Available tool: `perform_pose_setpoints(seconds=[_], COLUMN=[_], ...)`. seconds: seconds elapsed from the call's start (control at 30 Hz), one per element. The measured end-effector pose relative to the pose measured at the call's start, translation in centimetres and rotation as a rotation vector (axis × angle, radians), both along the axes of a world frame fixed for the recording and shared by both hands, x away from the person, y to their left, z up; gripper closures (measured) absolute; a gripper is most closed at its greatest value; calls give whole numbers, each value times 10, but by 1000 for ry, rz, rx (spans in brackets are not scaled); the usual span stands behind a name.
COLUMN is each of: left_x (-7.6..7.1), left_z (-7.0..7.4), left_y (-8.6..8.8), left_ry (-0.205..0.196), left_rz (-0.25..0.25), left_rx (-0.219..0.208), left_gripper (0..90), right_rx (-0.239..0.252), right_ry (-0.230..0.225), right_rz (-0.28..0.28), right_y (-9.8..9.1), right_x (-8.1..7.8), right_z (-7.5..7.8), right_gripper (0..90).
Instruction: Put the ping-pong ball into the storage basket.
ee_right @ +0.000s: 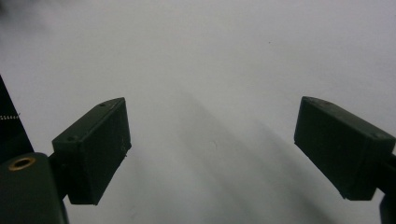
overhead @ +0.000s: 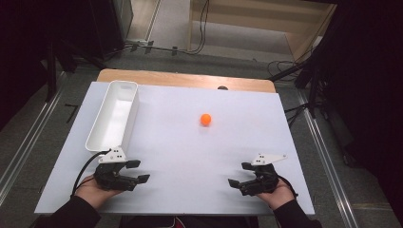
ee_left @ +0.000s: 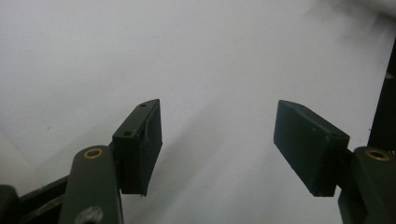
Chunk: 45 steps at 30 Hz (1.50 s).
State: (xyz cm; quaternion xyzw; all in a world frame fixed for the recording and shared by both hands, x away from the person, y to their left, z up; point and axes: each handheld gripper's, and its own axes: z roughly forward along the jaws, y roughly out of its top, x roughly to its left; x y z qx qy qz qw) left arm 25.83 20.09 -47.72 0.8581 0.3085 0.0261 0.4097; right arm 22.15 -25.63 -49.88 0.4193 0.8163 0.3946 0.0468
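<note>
A small orange ball (overhead: 205, 119) lies on the white table top (overhead: 190, 152), right of centre and towards the far side. A long white bin (overhead: 113, 115) stands along the left side, with nothing visible inside it. My left gripper (overhead: 138, 171) rests near the front left, just in front of the bin's near end, open with nothing between its jaws. My right gripper (overhead: 239, 175) rests near the front right, open and holding nothing. In the left gripper view the left gripper (ee_left: 217, 140) has bare white surface between its jaws. The right gripper (ee_right: 212, 142) in its own view does too.
The white sheet covers a wooden table whose far edge (overhead: 185, 78) shows beyond it. Cables (overhead: 199, 33) and dark stands lie on the floor beyond and to both sides. The person's hands hold both grippers at the near edge.
</note>
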Motion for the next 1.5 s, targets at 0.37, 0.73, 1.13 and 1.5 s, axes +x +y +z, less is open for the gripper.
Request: perform_pose_setpoints(seconds=[0.37, 0.73, 1.13, 1.5], left_x=[0, 0, 2, 4], left_z=[0, 0, -1, 3], left_y=[0, 0, 0, -8], left_ry=[3, 5, 0, 4], left_rz=[2, 5, 11, 0], left_rx=[-3, 3, 8, 3], left_gripper=[330, 329, 330, 295], right_rx=[-3, 0, -5, -10], right_ry=[0, 8, 0, 10], right_rz=[0, -2, 4, 12], right_y=[0, 0, 0, 1], right_x=[0, 0, 1, 1], right_z=[0, -1, -1, -2], right_gripper=[95, 95, 94, 95])
